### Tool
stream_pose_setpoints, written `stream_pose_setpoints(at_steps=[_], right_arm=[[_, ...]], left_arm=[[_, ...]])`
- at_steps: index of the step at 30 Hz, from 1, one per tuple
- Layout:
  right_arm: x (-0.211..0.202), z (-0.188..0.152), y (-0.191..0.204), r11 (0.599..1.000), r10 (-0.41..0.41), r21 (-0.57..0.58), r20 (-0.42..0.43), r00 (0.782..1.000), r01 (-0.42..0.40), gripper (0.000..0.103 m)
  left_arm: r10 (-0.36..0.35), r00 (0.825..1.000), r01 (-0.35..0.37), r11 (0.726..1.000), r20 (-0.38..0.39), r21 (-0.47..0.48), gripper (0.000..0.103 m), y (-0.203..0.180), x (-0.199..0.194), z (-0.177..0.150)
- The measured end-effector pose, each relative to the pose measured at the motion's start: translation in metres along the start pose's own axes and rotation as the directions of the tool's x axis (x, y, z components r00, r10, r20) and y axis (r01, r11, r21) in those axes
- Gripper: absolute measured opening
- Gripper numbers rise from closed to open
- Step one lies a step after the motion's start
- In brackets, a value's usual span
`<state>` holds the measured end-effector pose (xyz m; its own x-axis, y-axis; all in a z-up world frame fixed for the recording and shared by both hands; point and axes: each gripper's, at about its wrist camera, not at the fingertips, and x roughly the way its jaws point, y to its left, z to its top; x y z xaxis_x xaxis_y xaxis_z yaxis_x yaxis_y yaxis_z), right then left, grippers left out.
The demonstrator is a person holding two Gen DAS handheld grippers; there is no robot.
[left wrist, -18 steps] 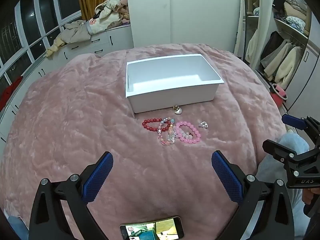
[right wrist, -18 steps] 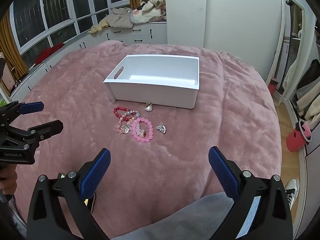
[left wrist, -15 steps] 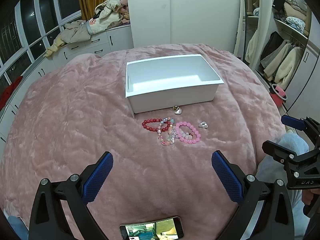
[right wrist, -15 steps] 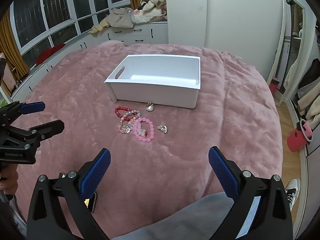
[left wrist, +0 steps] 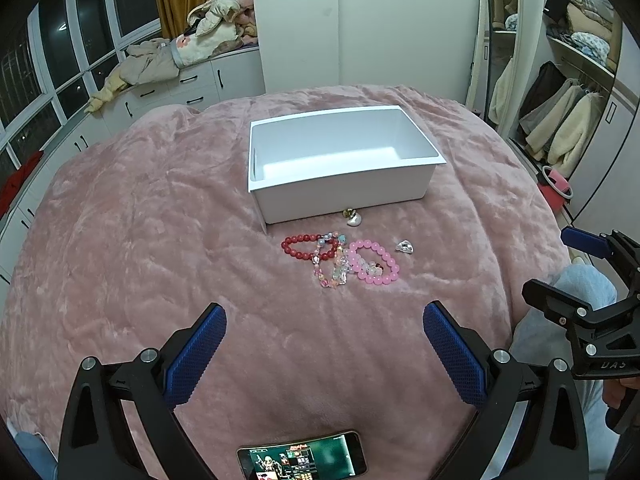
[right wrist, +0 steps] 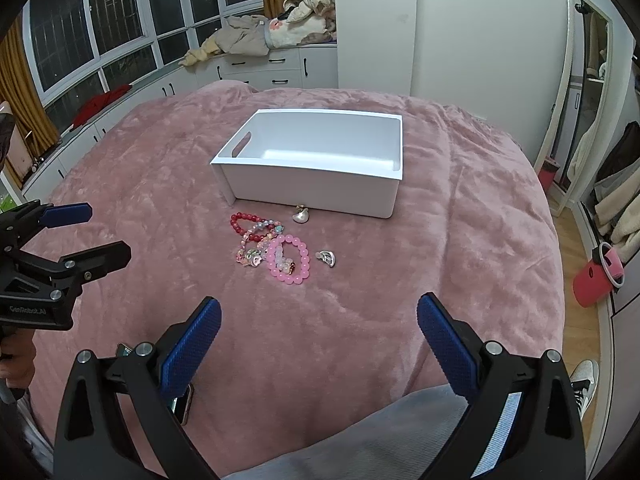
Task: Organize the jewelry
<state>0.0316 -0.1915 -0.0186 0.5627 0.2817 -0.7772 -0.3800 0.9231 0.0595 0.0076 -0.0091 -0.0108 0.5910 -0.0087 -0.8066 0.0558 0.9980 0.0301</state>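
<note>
A white open box (left wrist: 340,192) (right wrist: 312,190) stands on the pink blanket. In front of it lie a red bead bracelet (left wrist: 306,247) (right wrist: 245,226), a pastel charm bracelet (left wrist: 334,270) (right wrist: 254,252), a pink bead bracelet (left wrist: 376,262) (right wrist: 289,262), a pearl heart pendant (left wrist: 353,219) (right wrist: 301,215) and a small silver piece (left wrist: 405,246) (right wrist: 329,258). My left gripper (left wrist: 322,338) (right wrist: 86,236) is open and empty, short of the jewelry. My right gripper (right wrist: 318,334) (left wrist: 560,264) is open and empty, also short of it.
A phone (left wrist: 302,460) lies on the blanket (left wrist: 140,240) under my left gripper. A person's grey-trousered leg (right wrist: 360,432) is at the bed's near edge. Drawers with piled clothes (left wrist: 180,56) stand behind, a wardrobe (left wrist: 560,120) to the right.
Both grippers have drifted slightly; the view shifts a little. The jewelry and the box have not moved.
</note>
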Motion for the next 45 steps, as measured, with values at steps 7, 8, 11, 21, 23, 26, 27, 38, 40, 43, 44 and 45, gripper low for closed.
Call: stream_pose_setpoints(at_steps=[7, 8, 11, 21, 23, 26, 27, 38, 40, 43, 44, 45], right_arm=[[0.0, 0.0, 0.003, 1.0, 0.004, -0.008, 0.012, 1.0, -0.004, 0.097], [0.001, 0.0, 0.004, 1.0, 0.003, -0.017, 0.012, 1.0, -0.003, 0.097], [0.004, 0.002, 0.005, 1.0, 0.006, -0.029, 0.008, 1.0, -0.006, 0.097], [0.023, 0.012, 0.004, 0.998, 0.026, -0.054, 0.005, 1.0, -0.026, 0.096], [0.031, 0.016, 0.002, 0.998, 0.043, -0.048, 0.017, 0.999, -0.042, 0.094], [0.046, 0.026, 0.0, 0.997, 0.056, -0.056, 0.011, 0.998, -0.055, 0.089], [0.051, 0.029, -0.001, 0.997, 0.063, -0.054, 0.004, 0.998, -0.063, 0.089], [0.131, 0.054, -0.007, 0.986, 0.069, -0.136, -0.189, 0.979, -0.095, 0.074], [0.151, 0.056, -0.01, 0.987, 0.063, -0.131, -0.236, 0.97, -0.096, 0.067], [0.183, 0.055, -0.016, 0.989, 0.093, -0.081, -0.311, 0.946, -0.124, 0.06], [0.194, 0.055, -0.017, 0.989, 0.094, -0.073, -0.334, 0.938, -0.125, 0.058], [0.204, 0.054, -0.017, 0.989, 0.101, -0.065, -0.35, 0.931, -0.132, 0.058]], left_arm=[[-0.004, 1.0, 0.004, 1.0, -0.002, 0.001, 0.1, 0.0, 0.0, 0.0], [-0.005, 1.0, 0.005, 1.0, -0.002, 0.001, 0.1, -0.001, 0.0, 0.0], [-0.009, 1.0, 0.009, 1.0, -0.006, 0.005, 0.1, -0.001, 0.003, 0.001], [-0.021, 1.0, 0.021, 1.0, -0.022, 0.005, 0.1, 0.001, 0.017, 0.007], [-0.021, 0.999, 0.021, 1.0, -0.024, 0.003, 0.1, 0.003, 0.023, 0.008], [-0.029, 0.999, 0.029, 1.0, -0.032, -0.01, 0.1, 0.008, 0.036, 0.01], [-0.03, 0.999, 0.029, 0.999, -0.035, -0.014, 0.1, 0.011, 0.041, 0.009], [-0.095, 0.992, 0.093, 0.995, -0.088, -0.017, 0.096, 0.018, 0.112, 0.008], [-0.109, 0.989, 0.107, 0.994, -0.105, -0.026, 0.085, 0.016, 0.127, 0.009], [-0.128, 0.982, 0.12, 0.99, -0.138, -0.068, 0.07, 0.021, 0.155, 0.01], [-0.137, 0.979, 0.125, 0.988, -0.151, -0.087, 0.067, 0.024, 0.165, 0.01], [-0.14, 0.977, 0.125, 0.987, -0.16, -0.104, 0.065, 0.026, 0.174, 0.009]])
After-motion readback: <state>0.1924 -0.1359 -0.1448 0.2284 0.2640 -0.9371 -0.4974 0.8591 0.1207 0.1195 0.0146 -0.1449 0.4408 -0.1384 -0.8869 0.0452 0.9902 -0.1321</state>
